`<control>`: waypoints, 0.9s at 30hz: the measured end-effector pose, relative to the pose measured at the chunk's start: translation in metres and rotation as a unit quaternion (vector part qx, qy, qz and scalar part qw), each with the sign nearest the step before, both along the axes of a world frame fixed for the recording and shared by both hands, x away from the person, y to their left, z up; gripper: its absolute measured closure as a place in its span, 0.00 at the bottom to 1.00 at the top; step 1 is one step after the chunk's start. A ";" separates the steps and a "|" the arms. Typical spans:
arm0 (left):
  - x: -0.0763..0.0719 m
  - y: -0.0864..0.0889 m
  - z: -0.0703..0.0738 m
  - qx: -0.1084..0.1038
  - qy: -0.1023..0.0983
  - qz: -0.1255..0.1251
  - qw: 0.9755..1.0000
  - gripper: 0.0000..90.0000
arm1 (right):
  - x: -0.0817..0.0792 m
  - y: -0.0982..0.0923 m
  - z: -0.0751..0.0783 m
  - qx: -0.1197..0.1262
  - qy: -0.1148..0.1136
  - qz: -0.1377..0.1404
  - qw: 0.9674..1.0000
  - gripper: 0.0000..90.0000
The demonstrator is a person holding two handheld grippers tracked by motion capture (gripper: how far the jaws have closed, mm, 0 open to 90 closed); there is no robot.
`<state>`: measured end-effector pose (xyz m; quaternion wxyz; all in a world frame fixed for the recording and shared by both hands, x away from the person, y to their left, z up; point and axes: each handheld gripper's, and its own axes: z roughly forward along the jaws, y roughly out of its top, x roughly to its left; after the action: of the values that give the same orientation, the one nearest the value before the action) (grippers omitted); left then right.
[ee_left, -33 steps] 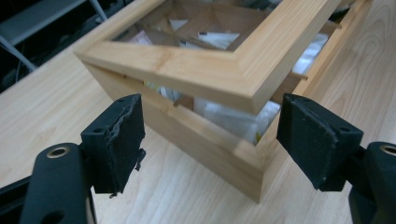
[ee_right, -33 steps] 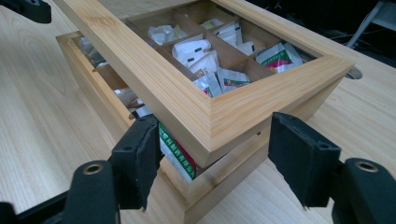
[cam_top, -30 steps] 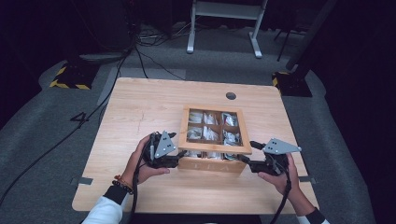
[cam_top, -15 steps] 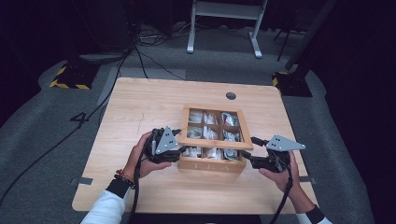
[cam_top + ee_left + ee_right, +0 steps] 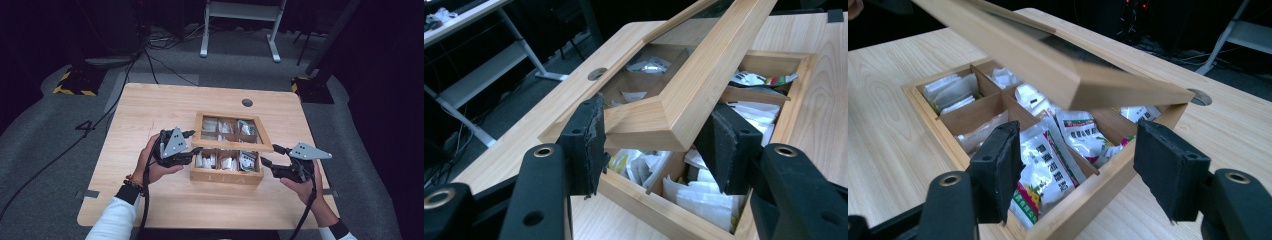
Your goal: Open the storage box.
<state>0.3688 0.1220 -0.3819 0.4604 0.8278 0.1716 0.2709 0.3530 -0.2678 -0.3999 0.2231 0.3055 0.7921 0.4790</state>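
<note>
Wooden box (image 5: 227, 167), a shallow compartmented case, sits near the middle of the table (image 5: 150, 115), lying between the two grippers in the high view. Its base is split by thin wooden dividers into cells packed with small sachets.

Above the base, the lid (image 5: 233, 131), a wooden frame with window panes, is raised and tilted, its near edge lifted clear of the base while the far edge stays low. In the left gripper view the lid's near corner (image 5: 659, 117) sits right between the jaws, above the open cells. In the right gripper view the lid (image 5: 1048, 65) slants across just above and beyond the jaws.

The left gripper (image 5: 192, 142), held in the person's left hand (image 5: 150, 162), reaches to the box's left side at the lid's corner. Its jaws stand moderately apart with the corner between them; the left pad (image 5: 586, 142) appears to touch the wood, the right pad (image 5: 724, 145) sits just beside it, and whether the corner is actually pinched I cannot tell.

The right gripper (image 5: 269, 156), held in the right hand (image 5: 305, 187), is just beside the box's right front corner. Its jaws are spread wide and hold nothing, the box's corner lying between and beyond them.

Sachets (image 5: 1048, 170), white with green and red print, lie directly ahead of the right jaws in the nearest cell; paler packets (image 5: 694, 197) fill the cell under the left jaws.
</note>
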 end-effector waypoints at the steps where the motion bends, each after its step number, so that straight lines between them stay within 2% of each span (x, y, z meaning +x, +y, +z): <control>1: 0.001 0.000 0.001 -0.002 0.000 0.001 1.000 0.52 | 0.000 -0.001 -0.001 -0.001 0.000 -0.001 1.000 0.39; 8: 0.009 0.002 0.009 -0.019 0.002 0.001 1.000 0.53 | 0.006 -0.015 -0.006 0.002 0.013 -0.018 1.000 0.38; 12: 0.014 0.001 0.013 -0.026 0.000 0.010 1.000 0.55 | 0.007 -0.025 -0.009 0.004 0.014 -0.024 1.000 0.38; 14: 0.017 0.002 0.015 -0.037 0.002 0.013 0.999 0.56 | 0.007 -0.031 -0.008 0.005 0.013 -0.033 0.999 0.38; 20: 0.023 0.002 0.021 -0.053 0.000 0.018 0.998 0.57 | 0.011 -0.049 -0.009 0.014 0.019 -0.057 0.998 0.38; 27: 0.031 0.002 0.027 -0.073 0.000 0.022 0.997 0.57 | 0.015 -0.055 -0.017 0.003 0.028 -0.069 0.997 0.37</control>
<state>0.3996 0.1238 -0.3544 0.5133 0.7882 0.2092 0.2675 0.3680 -0.3225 -0.4171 0.2328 0.3734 0.7733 0.4564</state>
